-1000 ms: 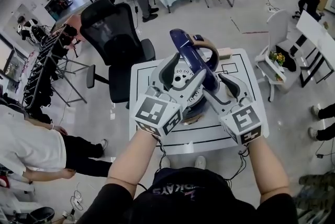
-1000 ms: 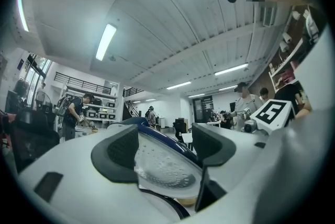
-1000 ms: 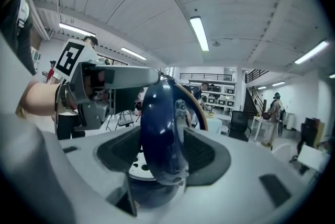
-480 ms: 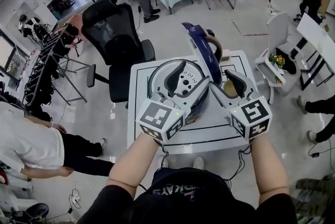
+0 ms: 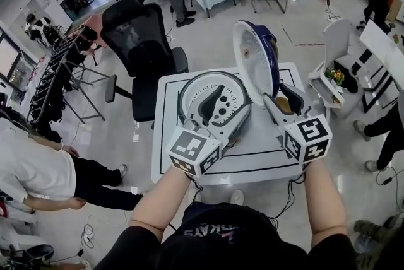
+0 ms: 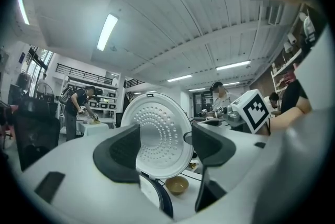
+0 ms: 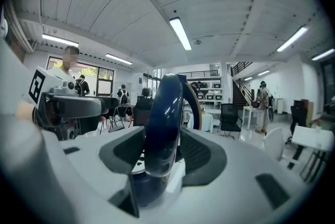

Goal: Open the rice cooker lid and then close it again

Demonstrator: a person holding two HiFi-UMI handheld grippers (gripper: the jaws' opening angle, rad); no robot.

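Lid [image 5: 254,64] swung upright, right hand-held gripper [image 5: 281,102] grasping; left hand-held gripper [image 5: 224,108] released, masking cooker [image 5: 188,91].

Rice cooker lid [image 7: 162,129]: outer shell is dark blue plastic, very glossy, ceiling lights mirror in it. Its inner plate [image 6: 157,136] is silvery metal with a dull sheen, perforated, with a smooth white rim. Cooker body [image 5: 188,89] top looks like glossy white plastic. My left gripper [image 5: 224,105] and right gripper [image 5: 281,101] have smooth white plastic shells, semi-matt. My pads [image 6: 118,152] are black, matt, finely textured, rubbery. Marker cubes [image 5: 192,152]: matt black-and-white print. Table [image 5: 265,149] is smooth white with a slight sheen. Bowl [image 6: 177,185] is tan, wood-like.
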